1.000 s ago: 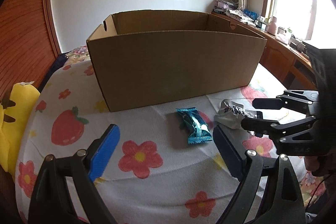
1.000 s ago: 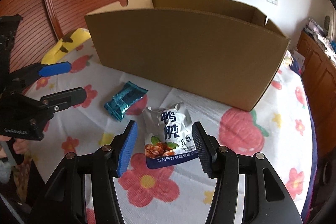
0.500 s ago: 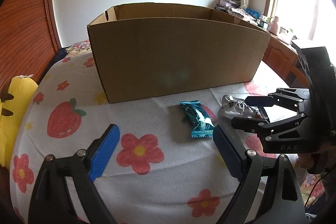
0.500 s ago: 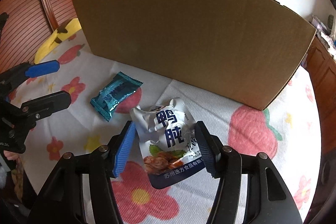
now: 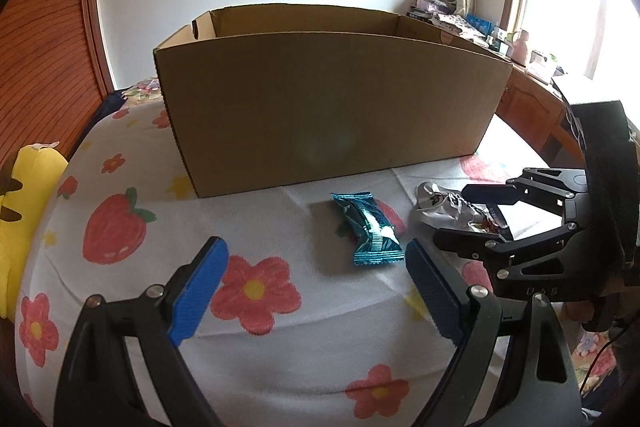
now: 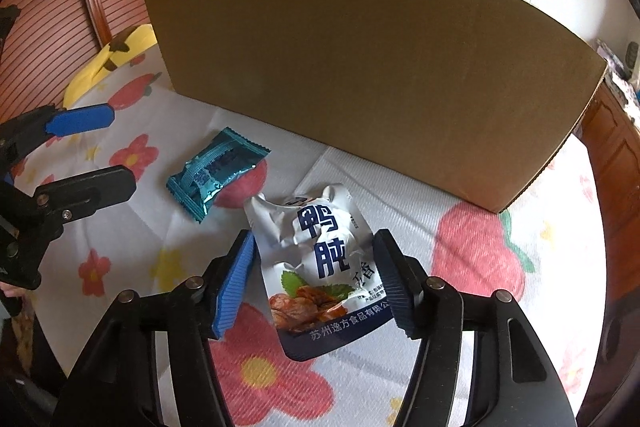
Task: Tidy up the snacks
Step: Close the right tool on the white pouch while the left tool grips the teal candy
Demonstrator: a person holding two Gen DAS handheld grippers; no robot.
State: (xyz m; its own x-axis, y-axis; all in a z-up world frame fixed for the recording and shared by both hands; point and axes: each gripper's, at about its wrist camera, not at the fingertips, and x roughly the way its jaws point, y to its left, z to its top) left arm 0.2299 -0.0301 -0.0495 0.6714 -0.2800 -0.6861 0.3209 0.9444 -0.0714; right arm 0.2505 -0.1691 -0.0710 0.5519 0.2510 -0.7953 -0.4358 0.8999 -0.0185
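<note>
Lying lengthwise between jaws: silver pouch (image 6: 324, 267)

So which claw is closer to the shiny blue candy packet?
Left. The left gripper hangs open just in front of the blue packet, while the right gripper sits off to its side, straddling the silver pouch.

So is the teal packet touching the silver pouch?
Apart. The right wrist view shows bare tablecloth between the teal packet and the silver pouch.
</note>
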